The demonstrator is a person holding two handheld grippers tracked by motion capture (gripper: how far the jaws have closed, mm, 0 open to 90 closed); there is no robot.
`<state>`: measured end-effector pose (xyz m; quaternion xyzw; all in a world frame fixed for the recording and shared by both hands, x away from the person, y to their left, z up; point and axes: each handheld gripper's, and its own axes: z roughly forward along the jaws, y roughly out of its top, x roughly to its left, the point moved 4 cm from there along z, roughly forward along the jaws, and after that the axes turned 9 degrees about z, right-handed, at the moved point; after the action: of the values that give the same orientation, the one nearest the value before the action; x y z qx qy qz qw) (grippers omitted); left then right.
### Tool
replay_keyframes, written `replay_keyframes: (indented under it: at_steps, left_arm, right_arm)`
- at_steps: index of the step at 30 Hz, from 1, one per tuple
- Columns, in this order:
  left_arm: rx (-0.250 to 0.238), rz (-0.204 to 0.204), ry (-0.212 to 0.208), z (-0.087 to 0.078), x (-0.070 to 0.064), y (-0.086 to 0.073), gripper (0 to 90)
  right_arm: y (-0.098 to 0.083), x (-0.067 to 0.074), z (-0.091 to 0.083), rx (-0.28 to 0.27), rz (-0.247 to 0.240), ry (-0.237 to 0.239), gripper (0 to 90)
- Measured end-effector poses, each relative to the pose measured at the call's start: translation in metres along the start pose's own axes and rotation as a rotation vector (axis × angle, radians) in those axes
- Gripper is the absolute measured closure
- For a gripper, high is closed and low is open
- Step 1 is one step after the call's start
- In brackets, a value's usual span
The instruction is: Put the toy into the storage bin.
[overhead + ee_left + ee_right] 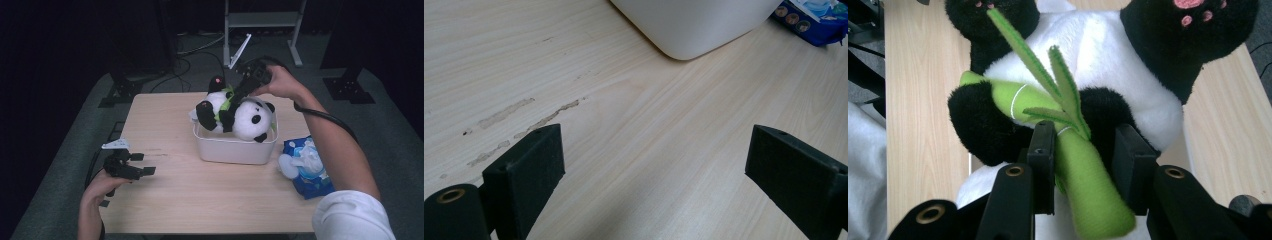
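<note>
Altogether one panda [240, 114] in one tub [235, 148], right gripper [235, 95] pinching it; left gripper [142, 164] spread.

Bare desk [165, 125] spreads across the frame's left and lower middle, open for passage. At centre the white bin [235, 147] blocks the way, panda [240, 115] heaped above it; the blue wipes pack [307, 167] crowds the right edge.
</note>
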<state>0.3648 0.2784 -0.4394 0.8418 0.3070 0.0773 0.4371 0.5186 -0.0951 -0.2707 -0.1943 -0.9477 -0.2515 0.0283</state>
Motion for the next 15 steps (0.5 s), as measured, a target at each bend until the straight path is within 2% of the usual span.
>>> replay_keyframes:
  at_steps: [7,15]
  left_arm:
    - [0.002,-0.002,-0.001,0.000,0.000,-0.001,7.6]
    - [-0.002,-0.003,0.000,-0.001,0.000,-0.001,7.6]
  right_arm:
    - [-0.006,-0.001,0.018,0.018,-0.003,0.010,65.3]
    - [-0.008,0.003,0.029,0.022,-0.015,0.031,65.2]
